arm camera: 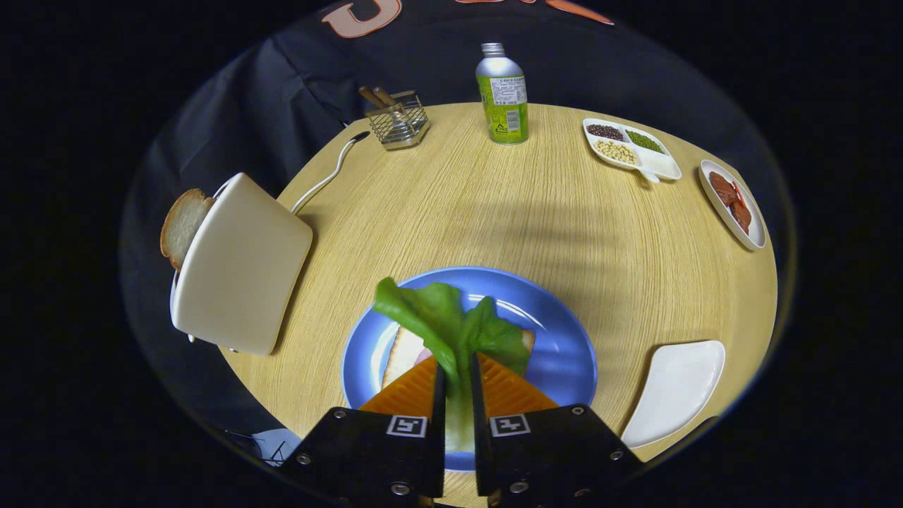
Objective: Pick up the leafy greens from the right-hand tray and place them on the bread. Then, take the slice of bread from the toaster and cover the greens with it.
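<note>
- My gripper (457,374), with orange ribbed fingers (405,391), is clenched on the pale stem of the floppy green leafy greens (451,324); both fingers press the stem from either side.
- I see the greens' leaves spreading just past the fingertips, hanging over the round blue plate (557,339).
- On the blue plate, under the greens, lies a slice of bread (401,353) with something pinkish on it; I can't tell whether the greens touch it.
- Cream toaster (240,264) sits left of the blue plate, a toasted bread slice (182,224) sticking out of its slot, white cord (328,173) trailing back.
- White curved tray (677,388) is right of the blue plate, near it.
- Well beyond the blue plate: green metal bottle (502,95), wire basket (398,120) with brown sticks.
- Far right of the plate: white divided dish (631,147) of beans, small white dish (734,204) of reddish slices.
- All on a round light wood table (451,204).
</note>
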`<state>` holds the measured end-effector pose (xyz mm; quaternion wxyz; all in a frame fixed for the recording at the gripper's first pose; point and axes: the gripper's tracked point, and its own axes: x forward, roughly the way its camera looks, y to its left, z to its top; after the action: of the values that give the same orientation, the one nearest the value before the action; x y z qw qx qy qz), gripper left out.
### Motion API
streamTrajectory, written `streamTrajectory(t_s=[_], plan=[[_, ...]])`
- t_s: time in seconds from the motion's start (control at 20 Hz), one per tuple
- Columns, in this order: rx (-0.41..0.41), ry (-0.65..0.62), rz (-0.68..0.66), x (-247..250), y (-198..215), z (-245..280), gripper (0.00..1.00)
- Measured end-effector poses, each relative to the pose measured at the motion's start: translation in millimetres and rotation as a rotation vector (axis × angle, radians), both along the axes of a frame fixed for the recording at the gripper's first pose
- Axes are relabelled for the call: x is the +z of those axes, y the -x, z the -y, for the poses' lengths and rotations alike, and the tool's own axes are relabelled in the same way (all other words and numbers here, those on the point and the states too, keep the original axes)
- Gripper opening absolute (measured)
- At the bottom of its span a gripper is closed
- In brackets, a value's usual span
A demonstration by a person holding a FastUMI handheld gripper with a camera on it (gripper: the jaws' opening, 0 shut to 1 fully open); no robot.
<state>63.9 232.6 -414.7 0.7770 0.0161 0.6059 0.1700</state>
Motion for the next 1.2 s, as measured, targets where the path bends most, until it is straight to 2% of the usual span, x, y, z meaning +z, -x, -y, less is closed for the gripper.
streamTrajectory(t_s=[0.35, 0.5, 0.65, 0.9, 1.2], plan=[[0.024, -0.006, 0.031, 16, 0, -4, 0.39], [0.035, 0.012, 0.049, 24, 0, -4, 0.54], [0.031, -0.009, 0.076, 49, -5, -15, 0.61], [0.045, -0.055, 0.109, 95, -7, -50, 0.84], [0.093, -0.065, 0.139, 134, -9, -101, 0.95]])
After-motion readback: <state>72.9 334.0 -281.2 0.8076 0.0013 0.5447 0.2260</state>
